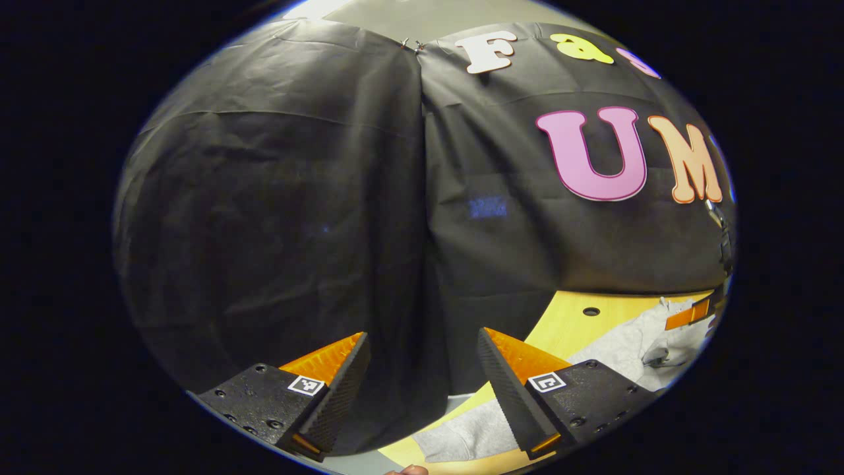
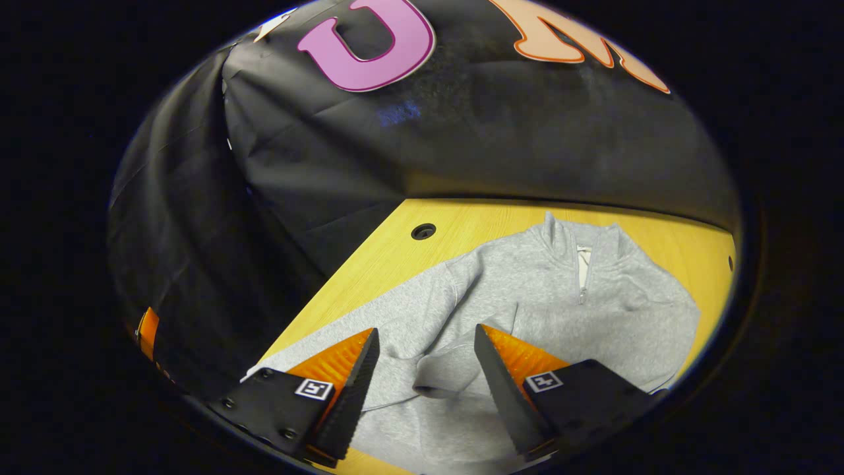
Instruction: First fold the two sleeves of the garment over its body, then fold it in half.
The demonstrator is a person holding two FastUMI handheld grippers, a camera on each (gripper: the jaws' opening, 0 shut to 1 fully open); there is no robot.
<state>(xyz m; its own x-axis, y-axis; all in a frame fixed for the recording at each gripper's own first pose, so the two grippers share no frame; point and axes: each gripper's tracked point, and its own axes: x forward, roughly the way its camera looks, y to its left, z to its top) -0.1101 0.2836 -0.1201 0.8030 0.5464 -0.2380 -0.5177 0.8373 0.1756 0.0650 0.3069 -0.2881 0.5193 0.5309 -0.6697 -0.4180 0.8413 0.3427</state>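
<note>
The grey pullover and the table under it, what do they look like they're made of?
The grey pullover looks like soft fleece-type knit: matte, heathered, with rumpled folds, and a short zip at the collar. The table looks like light wood or wood-look laminate; faint grain lines show, smooth finish, so which one stays open.

Soft grey fleece garment (image 2: 527, 310) on smooth, light wood-grain table (image 2: 666, 231); tongs (image 2: 425, 369) have ribbed matt-black pads.
</note>
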